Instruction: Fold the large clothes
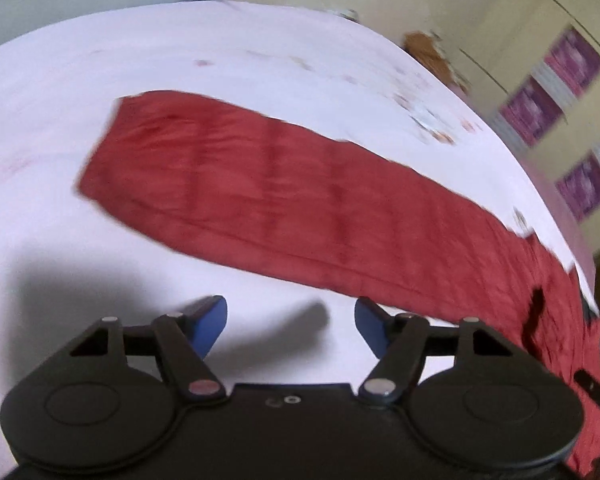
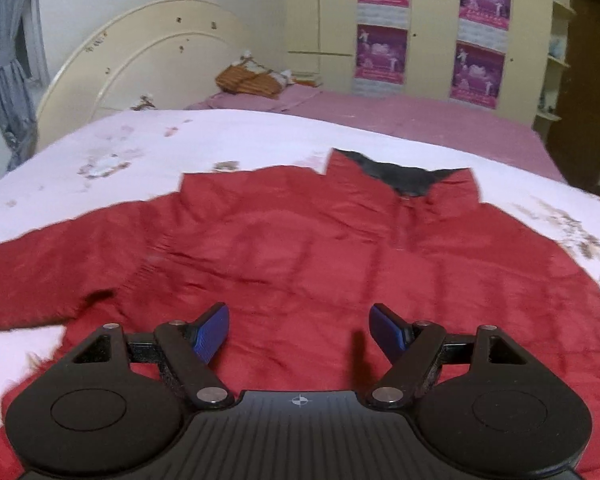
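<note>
A large red jacket (image 2: pixel 300 248) lies spread flat on a white sheet (image 2: pixel 148 140), its dark-lined collar (image 2: pixel 408 178) at the far side. One long sleeve (image 1: pixel 260 184) stretches out to the left in the left wrist view. My left gripper (image 1: pixel 290 320) is open and empty, above the white sheet (image 1: pixel 100 264) just in front of the sleeve's lower edge. My right gripper (image 2: pixel 300 330) is open and empty, above the jacket's body near its lower part.
The sheet covers a bed with a cream headboard (image 2: pixel 140 52) at the left. A pink mattress (image 2: pixel 420 116) lies behind with an orange bundle (image 2: pixel 248 80) on it. Cream wardrobes with purple posters (image 2: pixel 480 32) stand at the back.
</note>
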Available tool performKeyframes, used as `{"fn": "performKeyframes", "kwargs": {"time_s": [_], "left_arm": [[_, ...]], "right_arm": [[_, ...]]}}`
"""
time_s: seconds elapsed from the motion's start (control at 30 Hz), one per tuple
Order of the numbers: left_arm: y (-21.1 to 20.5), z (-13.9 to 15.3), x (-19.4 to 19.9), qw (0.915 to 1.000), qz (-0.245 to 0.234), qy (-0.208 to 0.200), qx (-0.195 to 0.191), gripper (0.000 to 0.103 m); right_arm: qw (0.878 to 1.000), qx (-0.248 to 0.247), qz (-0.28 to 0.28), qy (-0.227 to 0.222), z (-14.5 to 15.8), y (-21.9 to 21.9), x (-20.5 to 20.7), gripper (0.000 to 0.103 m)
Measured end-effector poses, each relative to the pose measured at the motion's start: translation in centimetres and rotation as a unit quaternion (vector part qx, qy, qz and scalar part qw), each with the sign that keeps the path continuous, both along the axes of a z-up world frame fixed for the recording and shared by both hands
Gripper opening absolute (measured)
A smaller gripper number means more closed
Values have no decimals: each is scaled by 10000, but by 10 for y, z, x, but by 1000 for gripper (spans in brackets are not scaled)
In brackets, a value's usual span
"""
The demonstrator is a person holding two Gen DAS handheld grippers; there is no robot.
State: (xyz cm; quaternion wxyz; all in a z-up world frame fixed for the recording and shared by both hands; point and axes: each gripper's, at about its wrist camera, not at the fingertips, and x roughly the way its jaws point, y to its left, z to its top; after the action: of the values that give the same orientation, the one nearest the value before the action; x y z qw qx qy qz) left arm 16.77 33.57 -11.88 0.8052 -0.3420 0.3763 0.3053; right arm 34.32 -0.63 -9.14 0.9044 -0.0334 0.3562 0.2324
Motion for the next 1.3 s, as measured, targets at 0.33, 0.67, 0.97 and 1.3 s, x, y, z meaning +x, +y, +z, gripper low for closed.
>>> {"fn": "performKeyframes", "kwargs": {"time_s": [0.33,0.67,0.97,1.3], "left_arm": [[46,-14,-9,9946,887,-512,135,61],[52,-5,-11,9877,1153,-981,383,9],[-25,69,58,9748,-783,-1664,1261,9],[-187,80,151,9106,-3471,-2016,982,9]], "right_arm": [[9982,-550,178,131,-36,37,4,76],[9984,-535,140,139,-39,36,8,76],[9990,-354,88,257,-32,25,14,76],[9975,250,-652,117,5,-40,10,76]]}}
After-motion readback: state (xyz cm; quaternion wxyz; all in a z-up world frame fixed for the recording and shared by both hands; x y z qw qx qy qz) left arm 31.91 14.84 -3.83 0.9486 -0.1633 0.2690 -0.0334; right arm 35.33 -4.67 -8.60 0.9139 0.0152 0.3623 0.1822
